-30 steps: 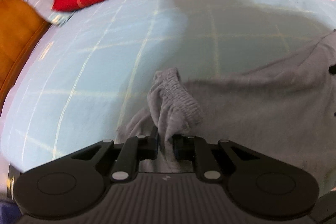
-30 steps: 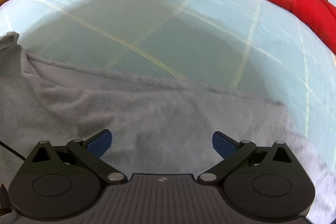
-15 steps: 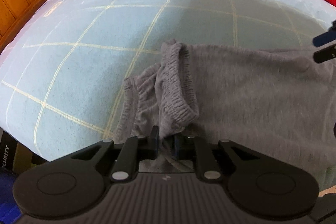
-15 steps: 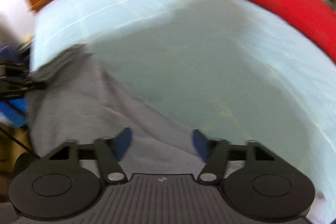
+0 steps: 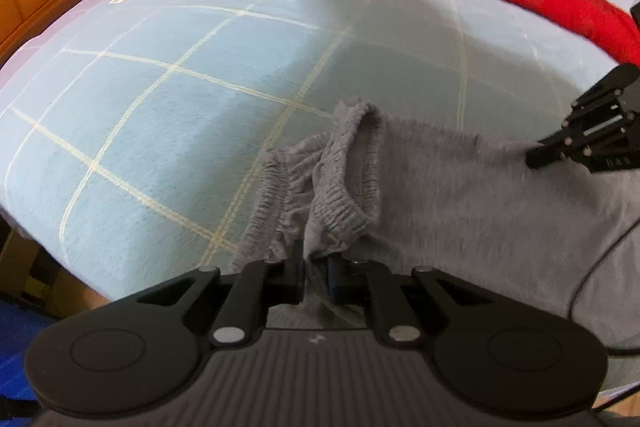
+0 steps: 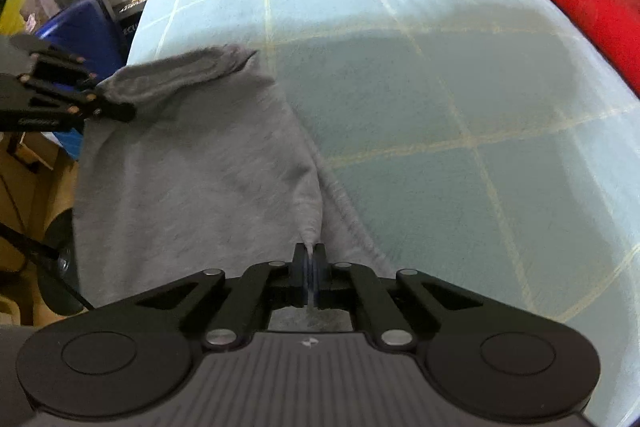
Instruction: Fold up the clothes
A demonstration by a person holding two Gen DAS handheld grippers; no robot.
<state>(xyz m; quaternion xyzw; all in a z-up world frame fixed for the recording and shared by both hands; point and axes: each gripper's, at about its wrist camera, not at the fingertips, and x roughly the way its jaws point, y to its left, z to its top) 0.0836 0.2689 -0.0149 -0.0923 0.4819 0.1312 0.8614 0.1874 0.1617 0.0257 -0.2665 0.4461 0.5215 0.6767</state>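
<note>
The left tongs point(image 5: 316, 273) pinch the elastic waistband of the grey trousers point(image 5: 460, 195) lying on the blue checked bed point(image 5: 168, 115). The right tongs point(image 6: 309, 267), which have just been closing, now pinch the cloth edge. No fold made yet. Only the right view shows the blue box point(image 6: 86, 31) beside the bed

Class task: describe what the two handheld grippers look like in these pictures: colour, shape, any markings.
Both the left gripper and the right gripper are black, with ribbed bodies, round side discs, silver pivot pins and a small pale logo. Their fingers carry blue pads. No hand or sleeve shows.
</note>
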